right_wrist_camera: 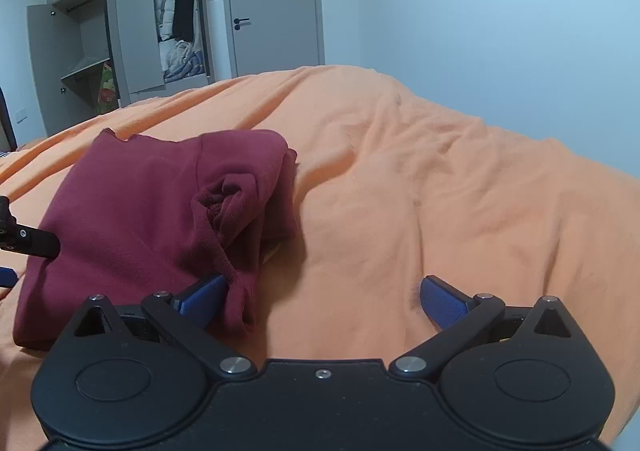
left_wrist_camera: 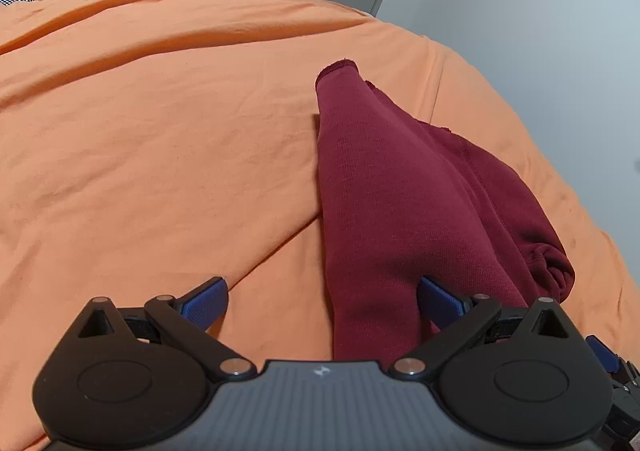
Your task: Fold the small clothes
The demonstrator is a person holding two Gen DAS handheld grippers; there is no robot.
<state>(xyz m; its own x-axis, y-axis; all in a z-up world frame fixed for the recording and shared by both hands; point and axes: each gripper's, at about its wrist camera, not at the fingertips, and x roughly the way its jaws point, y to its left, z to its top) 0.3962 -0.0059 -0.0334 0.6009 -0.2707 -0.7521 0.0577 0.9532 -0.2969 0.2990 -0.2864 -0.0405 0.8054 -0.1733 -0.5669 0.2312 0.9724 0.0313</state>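
An orange bedsheet (right_wrist_camera: 440, 179) covers the whole bed, wrinkled and soft, and behind it stand a grey wardrobe (right_wrist_camera: 100, 51) with open doors and a closed door (right_wrist_camera: 272, 3). On the sheet lies the one garment of the task, a dark red sweatshirt (right_wrist_camera: 132, 203), already brought into a thick, roughly rectangular bundle with a cuff or sleeve end bunched on top near its right edge; in the left wrist view the same sweatshirt (left_wrist_camera: 384, 191) runs away from the camera as a long doubled panel with a second layer showing beside it. The left gripper (left_wrist_camera: 322, 301) has its jaws spread wide, with the near end of the cloth lying between the blue fingers, the right-hand one touching the fabric; nothing is pinched. The right gripper (right_wrist_camera: 322, 301) is likewise spread wide and holds nothing: its left finger (right_wrist_camera: 202, 297) sits against the near right corner of the bundle, while the other finger lies over bare sheet. The fold looks nearly done, and this seems a pause between folds or at the finish. If another fold is wanted, the next move calls for both grippers to close on the near edge and carry it over evenly; the loose cuff should be tucked flat first, or it will bulge.
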